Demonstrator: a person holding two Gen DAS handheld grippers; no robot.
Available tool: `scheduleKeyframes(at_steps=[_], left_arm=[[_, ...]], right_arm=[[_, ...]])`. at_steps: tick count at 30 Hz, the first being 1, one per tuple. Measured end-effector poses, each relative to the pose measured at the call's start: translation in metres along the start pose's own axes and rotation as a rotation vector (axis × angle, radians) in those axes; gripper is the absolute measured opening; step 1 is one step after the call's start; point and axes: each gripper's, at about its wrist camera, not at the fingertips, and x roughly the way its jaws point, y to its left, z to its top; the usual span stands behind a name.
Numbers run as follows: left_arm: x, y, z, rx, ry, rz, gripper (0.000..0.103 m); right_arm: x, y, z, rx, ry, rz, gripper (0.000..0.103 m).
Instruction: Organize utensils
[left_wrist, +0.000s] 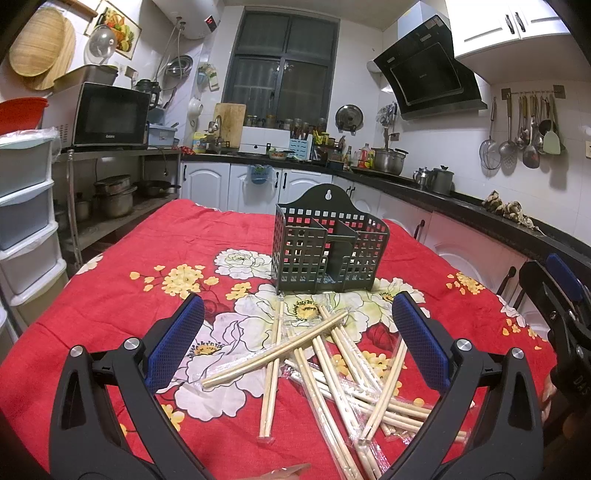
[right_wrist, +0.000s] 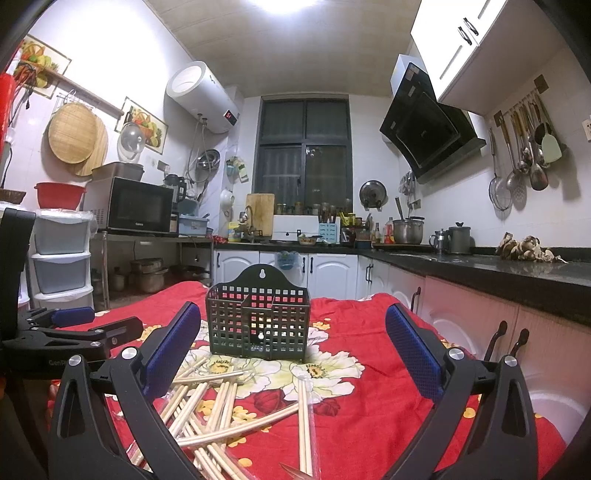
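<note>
A dark grid utensil holder (left_wrist: 328, 245) with compartments stands upright and empty on the red floral tablecloth (left_wrist: 110, 295); it also shows in the right wrist view (right_wrist: 258, 325). Several pairs of wooden chopsticks (left_wrist: 325, 365) in clear wrappers lie in a loose pile in front of it, also seen in the right wrist view (right_wrist: 218, 417). My left gripper (left_wrist: 297, 328) is open and empty, just above the pile. My right gripper (right_wrist: 293, 332) is open and empty, to the right of the pile; it shows at the left view's right edge (left_wrist: 554, 295).
The table's edges fall away left and right. White cabinets and a black counter (right_wrist: 498, 269) run along the right. Plastic drawers (left_wrist: 26, 206) and a shelf with a microwave (left_wrist: 110, 114) stand left. The left gripper (right_wrist: 66, 328) shows at the right view's left edge.
</note>
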Motion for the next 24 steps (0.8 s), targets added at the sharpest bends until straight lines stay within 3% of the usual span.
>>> scheduleKeyframes(at_steps=[16,24], left_arm=[[0.000,0.000,0.000,-0.006,0.002,-0.003,0.093],[0.001,0.011,0.007,-0.026,0.005,0.004,0.094]], right_arm=[[0.007,-0.001,-0.009,0.003,0.010,0.000,0.097],[0.029,0.002,-0.013,-0.023,0.069,0.059,0.097]])
